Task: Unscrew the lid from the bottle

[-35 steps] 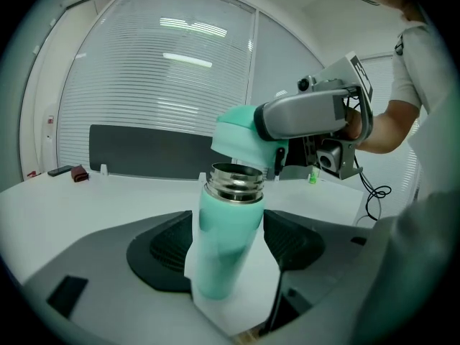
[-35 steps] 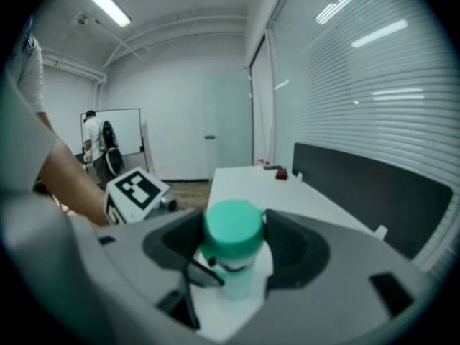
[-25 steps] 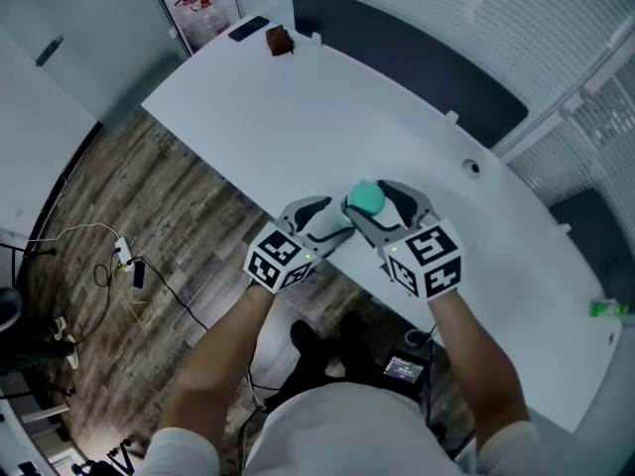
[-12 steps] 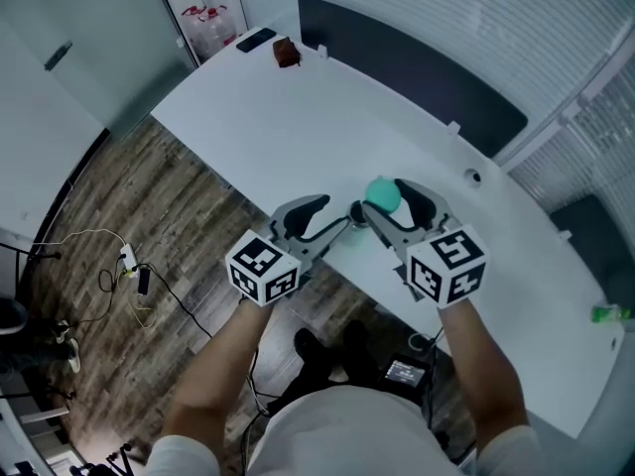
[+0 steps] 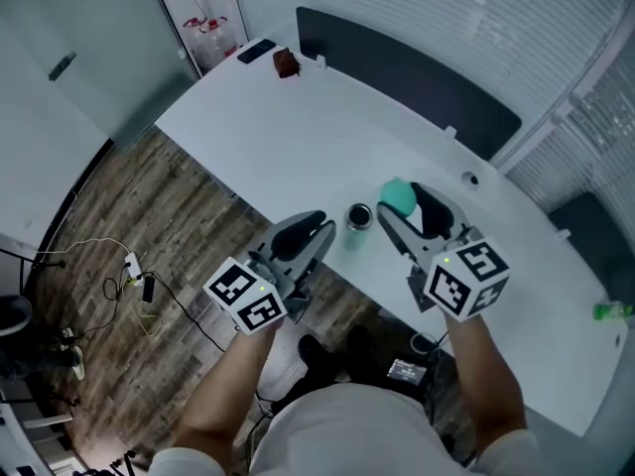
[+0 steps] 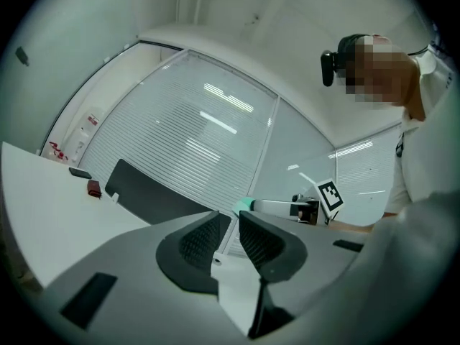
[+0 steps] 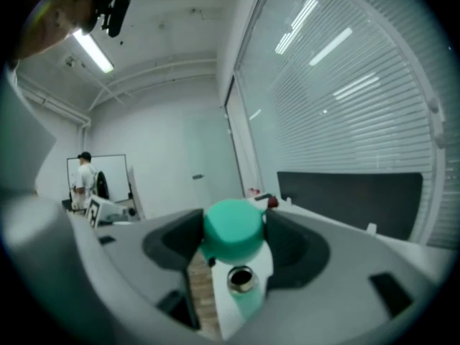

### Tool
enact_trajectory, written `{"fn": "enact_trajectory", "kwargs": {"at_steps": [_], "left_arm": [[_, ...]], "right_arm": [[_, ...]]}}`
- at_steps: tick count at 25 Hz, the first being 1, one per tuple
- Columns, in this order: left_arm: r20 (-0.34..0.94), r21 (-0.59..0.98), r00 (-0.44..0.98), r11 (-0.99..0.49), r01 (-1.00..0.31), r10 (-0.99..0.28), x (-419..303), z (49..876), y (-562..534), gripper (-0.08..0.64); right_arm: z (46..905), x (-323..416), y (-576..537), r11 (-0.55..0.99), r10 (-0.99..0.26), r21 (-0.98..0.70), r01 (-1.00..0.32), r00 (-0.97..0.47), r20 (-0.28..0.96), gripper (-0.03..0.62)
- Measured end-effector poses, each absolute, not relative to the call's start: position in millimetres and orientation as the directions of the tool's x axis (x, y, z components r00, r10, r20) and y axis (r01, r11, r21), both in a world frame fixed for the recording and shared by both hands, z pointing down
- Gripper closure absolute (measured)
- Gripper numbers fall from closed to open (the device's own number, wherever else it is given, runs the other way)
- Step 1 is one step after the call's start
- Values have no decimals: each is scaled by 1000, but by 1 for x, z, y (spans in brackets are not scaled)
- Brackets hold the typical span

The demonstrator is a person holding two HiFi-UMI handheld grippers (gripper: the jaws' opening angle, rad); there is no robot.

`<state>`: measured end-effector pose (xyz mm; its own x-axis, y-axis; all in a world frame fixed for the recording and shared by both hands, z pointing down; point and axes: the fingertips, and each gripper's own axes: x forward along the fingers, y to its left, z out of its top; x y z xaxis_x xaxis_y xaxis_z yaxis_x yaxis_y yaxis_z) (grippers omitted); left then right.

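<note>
Lid removed: we are clamping the round teal lid (image 5: pixel 398 195) in the right gripper (image 5: pixel 400 204), apart from the open teal bottle (image 5: pixel 358 216) at the white table's (image 5: pixel 298 137) near edge. The left gripper's (image 5: pixel 321 229) jaws, just closing, are gripping nothing.

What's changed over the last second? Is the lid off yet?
Yes. The right gripper has lifted the lid off the bottle and carried it up and to the right, shut on it. The left gripper let go of the bottle and drew back toward the person; its jaws have just been closing, with nothing between them. The bottle stays upright near the table edge, now open.
</note>
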<state>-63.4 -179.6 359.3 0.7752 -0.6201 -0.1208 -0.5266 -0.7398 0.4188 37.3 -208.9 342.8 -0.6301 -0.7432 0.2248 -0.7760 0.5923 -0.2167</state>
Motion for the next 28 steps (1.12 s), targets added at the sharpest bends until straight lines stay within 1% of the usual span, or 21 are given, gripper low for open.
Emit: {"fn": "enact_trajectory", "kwargs": {"at_steps": [7, 17, 28], "left_arm": [[-174, 473, 754, -726, -500, -633, -69, 343, -149, 471], [-222, 504, 735, -721, -476, -641, -79, 324, -120, 471], [-203, 536, 735, -702, -469, -647, -90, 330, -91, 471]], "right_arm": [[324, 49, -192, 572, -748, -343, -745, -645, 155, 313], [310, 64, -166, 547, -773, -374, -749, -624, 118, 311], [313, 85, -139, 522, -783, -432, -735, -614, 98, 311]]}}
